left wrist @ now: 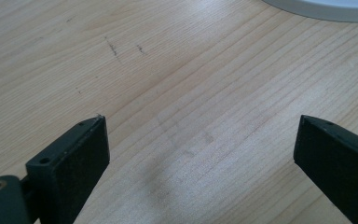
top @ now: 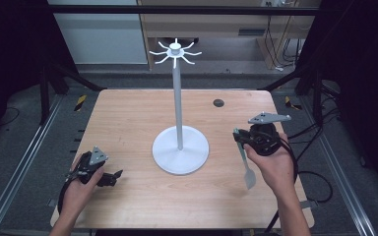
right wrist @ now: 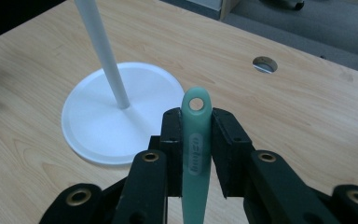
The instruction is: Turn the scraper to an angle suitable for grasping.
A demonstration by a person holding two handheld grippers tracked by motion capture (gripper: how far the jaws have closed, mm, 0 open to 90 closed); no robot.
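Wooden table (top: 128, 123) bears white stand (top: 180, 147); grey floor around.

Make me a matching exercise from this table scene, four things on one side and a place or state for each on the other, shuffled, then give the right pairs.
Things:
1. left gripper
2. right gripper
3. spatula
4. white stand

States or places:
A. upright at the middle of the table, hooks on top
B. pale green, with a hole at the end of its handle
C. jaws wide apart, nothing between them
D. jaws clamped on a handle

Pairs: 1-C, 2-D, 3-B, 4-A
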